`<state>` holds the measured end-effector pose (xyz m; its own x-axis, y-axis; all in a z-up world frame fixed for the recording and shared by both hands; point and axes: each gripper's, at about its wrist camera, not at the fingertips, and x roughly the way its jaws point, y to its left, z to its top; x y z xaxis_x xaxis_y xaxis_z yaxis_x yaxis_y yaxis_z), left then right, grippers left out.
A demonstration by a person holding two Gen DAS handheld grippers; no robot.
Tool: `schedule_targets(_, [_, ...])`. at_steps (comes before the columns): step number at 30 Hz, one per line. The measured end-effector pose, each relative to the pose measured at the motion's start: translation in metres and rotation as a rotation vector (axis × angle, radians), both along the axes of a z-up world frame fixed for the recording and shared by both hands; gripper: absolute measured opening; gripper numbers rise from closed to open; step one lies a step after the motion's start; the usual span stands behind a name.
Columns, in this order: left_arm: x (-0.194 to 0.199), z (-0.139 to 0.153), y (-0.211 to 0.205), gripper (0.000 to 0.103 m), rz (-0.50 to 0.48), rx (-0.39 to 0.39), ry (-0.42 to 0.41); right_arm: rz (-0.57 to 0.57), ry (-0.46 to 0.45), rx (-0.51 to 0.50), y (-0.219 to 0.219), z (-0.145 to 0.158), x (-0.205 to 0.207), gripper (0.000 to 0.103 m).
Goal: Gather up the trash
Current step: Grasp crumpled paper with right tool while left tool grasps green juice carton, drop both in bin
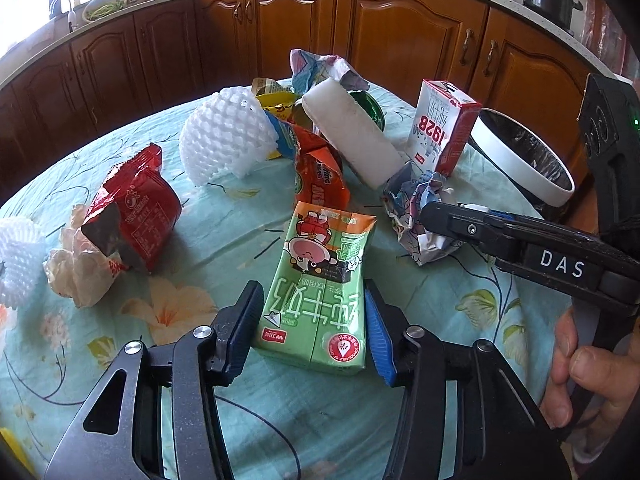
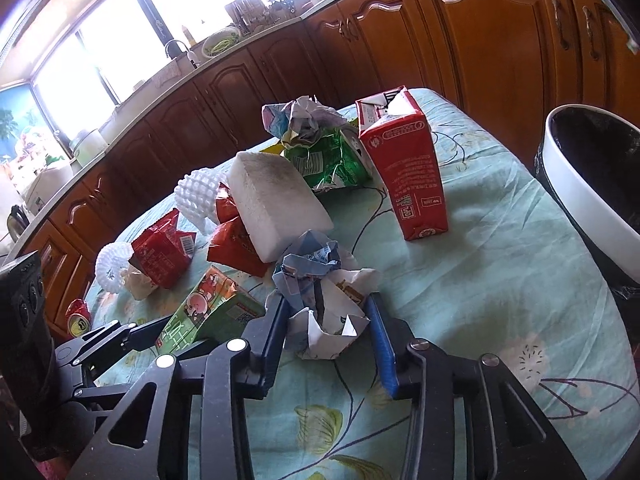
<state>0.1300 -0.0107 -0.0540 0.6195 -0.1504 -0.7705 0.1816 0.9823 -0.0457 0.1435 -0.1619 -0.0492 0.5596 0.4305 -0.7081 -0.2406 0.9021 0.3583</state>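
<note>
On the table (image 2: 500, 240), near edge: left gripper (image 1: 312, 292) status? (K)

Clenched on the green milk carton (image 1: 320, 264) as far as I can read it, pads against both long sides, carton lying flat on the cloth, not lifted yet (M)

Axis of the carton? (K)

Long axis runs straight away from the tool, along the line the fingers point. Jaws span the short width, so that grip looks fine to me (M)

Right gripper (image 2: 326, 312)? (K)

Closed on the crumpled paper wad (image 2: 320, 280), one pad on each side, wad sitting on the cloth just right of the green carton. No real axis, it's a ball (M)

Where does the trash go? (K)

White-rimmed bin (image 2: 580, 184) with a black liner, off the right edge of the table, mouth below the tabletop by the look of it. Everything goes rightward (M)

Which hand is nearer? (K)

Right, clearly. Bare cloth lies between the wad and the bin rim. Left is farther, and in the left wrist view the right gripper lies across its path to the bin (M)

So right first? (K)

My guess, yes, or the left goes up and over. Red milk carton (image 2: 404, 168) stands upright beyond the wad and left of the bin, near that line; a low swing could clip it (M)

Anything unclear? (K)

How firm either grip is, can't tell until something lifts (M)
</note>
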Motion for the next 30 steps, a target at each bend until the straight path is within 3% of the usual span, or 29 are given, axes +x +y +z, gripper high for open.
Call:
schedule_targets(12, [-0.017, 0.023, -0.024, 0.046, -0.076, -0.088, -0.023, -0.089, -0.048, 0.023, -0.055, 0.026, -0.040, 0.040])
schedule_targets(22, [-0.007, 0.036, -0.085, 0.046, -0.193, -0.091, -0.050, -0.249, -0.085, 0.004, -0.135, 0.046, -0.054, 0.040])
schedule_targets(30, [0.012, 0.053, -0.137, 0.046, -0.286, -0.086, -0.077, -0.350, -0.121, -0.019, -0.184, 0.063, -0.043, 0.040])
